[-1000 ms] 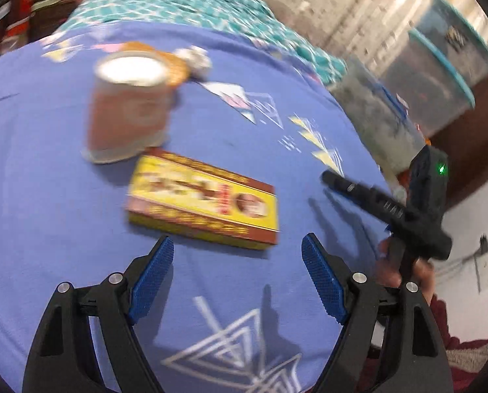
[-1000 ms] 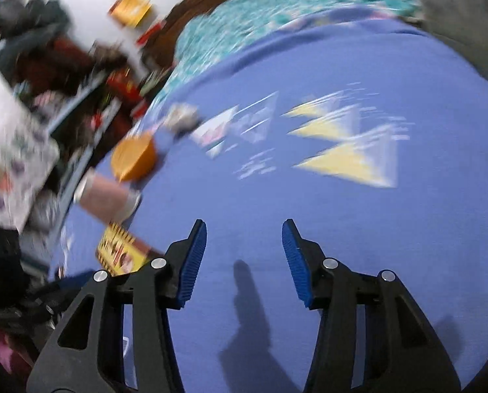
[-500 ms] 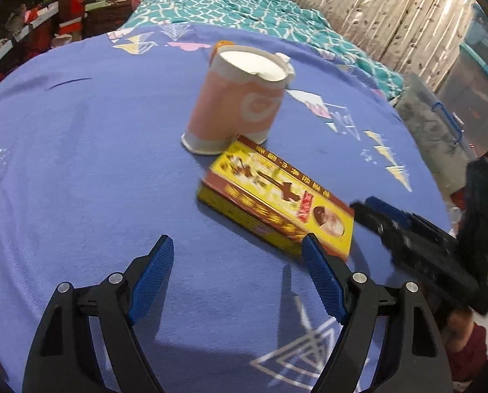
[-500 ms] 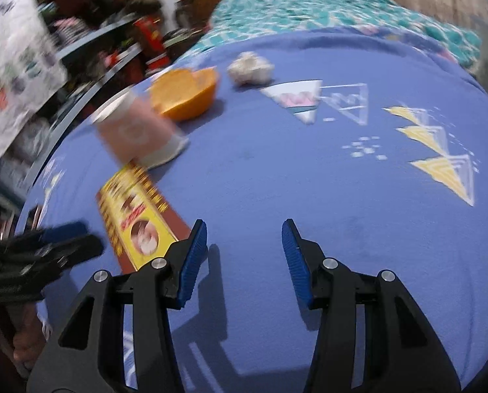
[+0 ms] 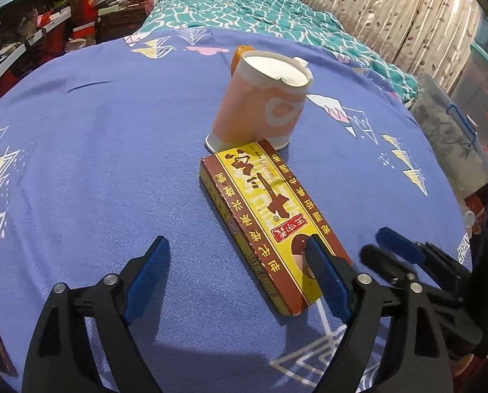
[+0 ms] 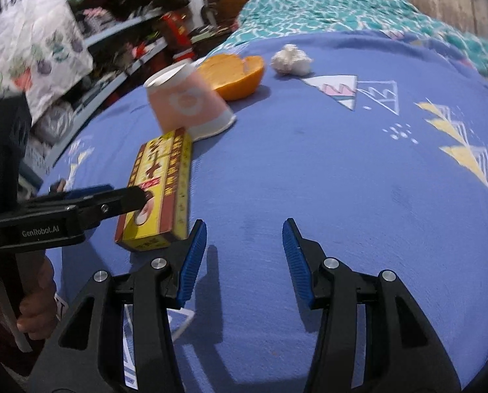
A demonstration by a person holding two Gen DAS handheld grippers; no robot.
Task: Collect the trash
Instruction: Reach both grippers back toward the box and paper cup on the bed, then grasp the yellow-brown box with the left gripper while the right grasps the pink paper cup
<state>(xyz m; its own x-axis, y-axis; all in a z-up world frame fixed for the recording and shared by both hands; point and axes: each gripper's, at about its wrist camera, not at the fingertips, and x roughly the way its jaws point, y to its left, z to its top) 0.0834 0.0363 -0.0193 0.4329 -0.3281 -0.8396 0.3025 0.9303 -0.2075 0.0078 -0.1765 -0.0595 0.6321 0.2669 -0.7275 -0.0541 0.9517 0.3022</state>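
Note:
A flat yellow and brown box lies on the blue cloth. Just behind it a pink paper cup stands upside down. An orange peel and a crumpled white paper ball lie farther back. My left gripper is over the box's near end with its jaws opening; its right finger overlaps the box top and no pad presses on it. My right gripper hovers open beside that end, with only cloth between its fingers.
A teal patterned blanket covers the far end of the bed. Clear storage bins stand at the right edge, cluttered shelves at the left. A hand holds the left gripper's handle.
The left view swung toward the box, which now runs lengthwise under its right finger; its jaws widened a little. The right gripper moved left to the box's near end.

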